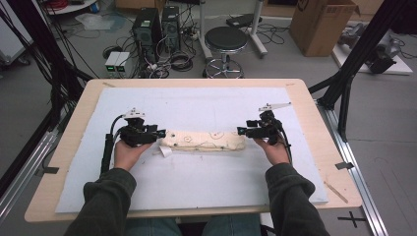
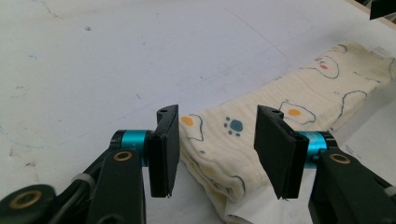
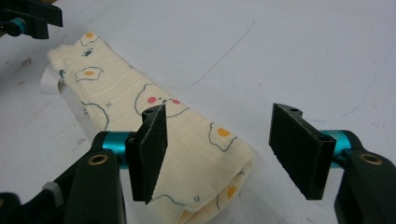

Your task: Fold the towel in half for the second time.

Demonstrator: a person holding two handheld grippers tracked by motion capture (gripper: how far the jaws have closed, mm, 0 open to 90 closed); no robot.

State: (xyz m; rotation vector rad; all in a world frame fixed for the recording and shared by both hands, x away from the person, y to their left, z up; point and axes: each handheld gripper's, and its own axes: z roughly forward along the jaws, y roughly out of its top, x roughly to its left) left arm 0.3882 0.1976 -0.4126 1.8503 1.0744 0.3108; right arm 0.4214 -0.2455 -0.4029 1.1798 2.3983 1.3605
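High view: a folded cream cloth [image 1: 204, 141] printed with eggs and paws is seen at the centre of the frame, lying on the white mat of the worktop [image 1: 64, 147]. The left gripper [image 1: 158, 132] and right gripper [image 1: 241, 131] are set at its two ends, jaws parted and nothing gripped (the pads stand clear of the fabric). A clean release is best made by lifting both straight away, so the fold is left undisturbed.

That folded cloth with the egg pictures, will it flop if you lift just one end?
Probably yes. The cloth looks like soft, crinkly fabric folded into layers, so a lifted end would likely sag and unfold. It seems light for its size. Pushed, it would probably bunch up rather than roll, lying flat on the mat.
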